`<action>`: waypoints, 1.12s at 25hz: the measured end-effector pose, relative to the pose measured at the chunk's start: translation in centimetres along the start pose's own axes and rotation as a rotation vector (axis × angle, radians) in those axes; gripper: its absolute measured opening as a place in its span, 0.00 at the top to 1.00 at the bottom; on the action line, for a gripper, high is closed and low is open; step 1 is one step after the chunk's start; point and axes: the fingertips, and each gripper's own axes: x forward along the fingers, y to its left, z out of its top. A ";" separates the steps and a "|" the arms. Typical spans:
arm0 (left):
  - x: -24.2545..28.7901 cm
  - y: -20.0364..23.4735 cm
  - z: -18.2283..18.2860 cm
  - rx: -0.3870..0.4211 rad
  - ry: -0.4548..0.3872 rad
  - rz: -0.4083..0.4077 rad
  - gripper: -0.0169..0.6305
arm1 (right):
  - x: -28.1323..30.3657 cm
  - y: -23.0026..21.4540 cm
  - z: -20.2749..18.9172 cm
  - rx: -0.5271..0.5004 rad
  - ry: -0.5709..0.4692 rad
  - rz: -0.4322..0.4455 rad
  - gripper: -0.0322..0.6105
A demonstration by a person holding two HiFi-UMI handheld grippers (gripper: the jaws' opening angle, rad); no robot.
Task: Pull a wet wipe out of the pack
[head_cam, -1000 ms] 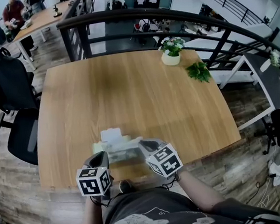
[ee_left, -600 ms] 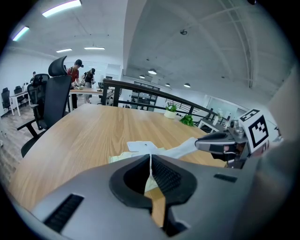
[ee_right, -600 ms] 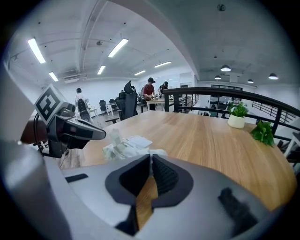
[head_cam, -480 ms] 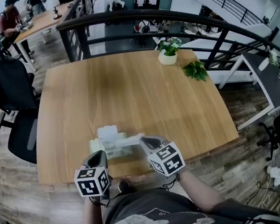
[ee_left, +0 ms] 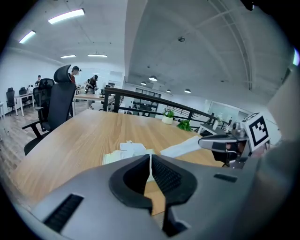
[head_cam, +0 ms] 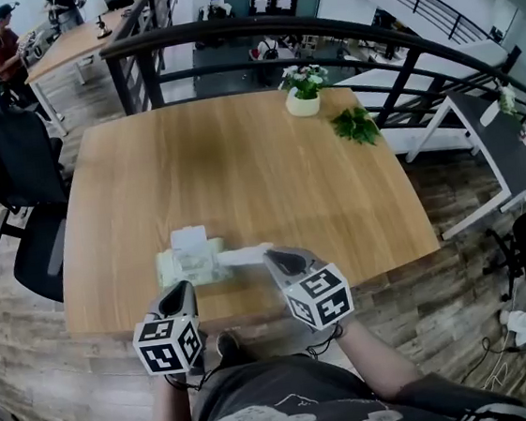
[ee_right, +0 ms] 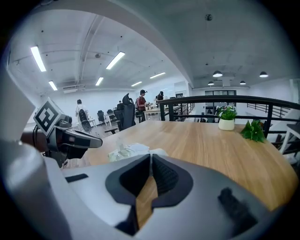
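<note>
Pack (head_cam: 184,267) of wipes lies near the front edge of the tabletop (head_cam: 238,160), with its lid flap up. Left tongs (head_cam: 183,287) are pinched tight on the near edge of the pack. Right tongs (head_cam: 270,256) are squeezed shut on one end of a white wet wipe (head_cam: 244,253). The wet wipe stretches from the top of the pack across to them.
</note>
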 end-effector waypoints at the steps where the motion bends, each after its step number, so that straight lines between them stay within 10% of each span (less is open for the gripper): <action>1: -0.2 -0.4 0.0 -0.001 -0.008 0.004 0.94 | -0.6 -0.1 0.0 -0.003 -0.005 0.001 0.90; 28: -7.2 -8.4 -3.3 -0.021 -0.094 0.055 0.94 | -11.7 0.6 -3.5 -0.037 -0.073 0.061 0.90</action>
